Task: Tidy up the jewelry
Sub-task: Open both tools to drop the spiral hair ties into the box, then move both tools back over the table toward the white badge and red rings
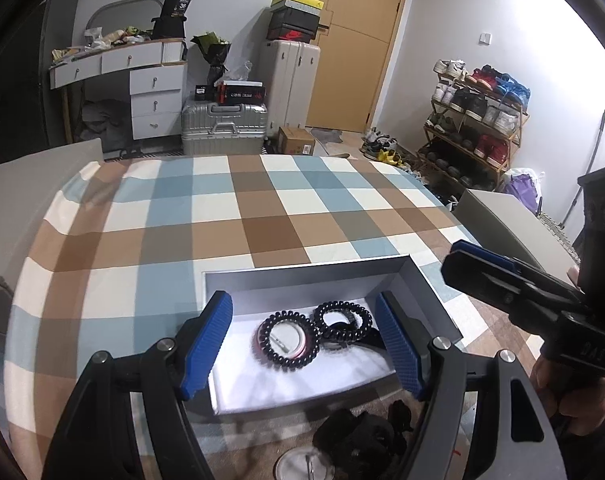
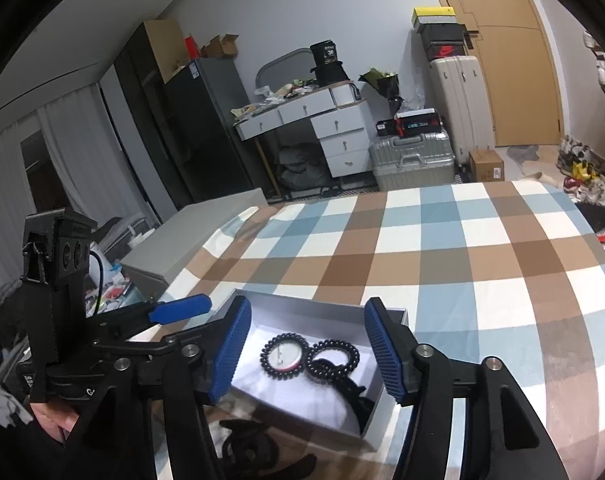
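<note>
Blue-padded left tongs [image 1: 304, 344] spread above box [image 1: 302, 276], right tongs [image 2: 306, 354] likewise

White desk [image 1: 142, 80], suitcases [image 1: 222, 126] (two), wooden door [image 1: 354, 40].

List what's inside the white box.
White box holds two black coil hair ties; one rings a round pink-rimmed disc. A dark item lies beside them, partly hidden by the wall.

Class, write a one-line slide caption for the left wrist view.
Open left tongs hover over a grey box holding two black coil hair ties on a checked cloth.
</note>
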The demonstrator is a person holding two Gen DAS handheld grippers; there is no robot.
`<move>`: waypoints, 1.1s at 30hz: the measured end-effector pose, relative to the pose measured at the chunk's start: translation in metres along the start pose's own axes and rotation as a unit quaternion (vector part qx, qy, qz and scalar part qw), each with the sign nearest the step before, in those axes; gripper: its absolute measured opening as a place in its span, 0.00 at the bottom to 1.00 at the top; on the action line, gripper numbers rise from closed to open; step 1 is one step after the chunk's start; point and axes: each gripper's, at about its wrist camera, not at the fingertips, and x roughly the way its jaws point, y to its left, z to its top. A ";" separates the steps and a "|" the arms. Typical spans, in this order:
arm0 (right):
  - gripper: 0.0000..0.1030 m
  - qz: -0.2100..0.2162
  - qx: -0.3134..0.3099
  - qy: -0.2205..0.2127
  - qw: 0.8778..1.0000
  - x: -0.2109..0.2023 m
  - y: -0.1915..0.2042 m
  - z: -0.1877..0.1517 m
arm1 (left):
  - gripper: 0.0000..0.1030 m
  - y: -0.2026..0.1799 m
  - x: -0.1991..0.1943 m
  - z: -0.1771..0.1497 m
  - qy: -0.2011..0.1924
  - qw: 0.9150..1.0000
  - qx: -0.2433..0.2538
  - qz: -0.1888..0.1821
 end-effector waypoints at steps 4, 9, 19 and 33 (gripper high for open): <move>0.64 -0.002 0.001 -0.006 1.000 -0.011 0.005 -0.005 | 0.67 0.002 -0.009 -0.004 -0.006 1.000 -0.003 0.002; 0.66 -0.004 -0.007 -0.012 1.000 -0.024 0.014 -0.011 | 0.68 0.005 -0.019 -0.011 -0.010 1.000 -0.003 0.009; 0.81 -0.005 -0.024 -0.025 0.999 -0.044 0.031 -0.030 | 0.78 0.024 -0.040 -0.042 -0.015 0.999 -0.028 0.024; 0.91 -0.001 -0.029 -0.004 1.000 -0.046 0.045 -0.071 | 0.83 0.015 -0.017 -0.086 0.057 0.997 0.010 0.054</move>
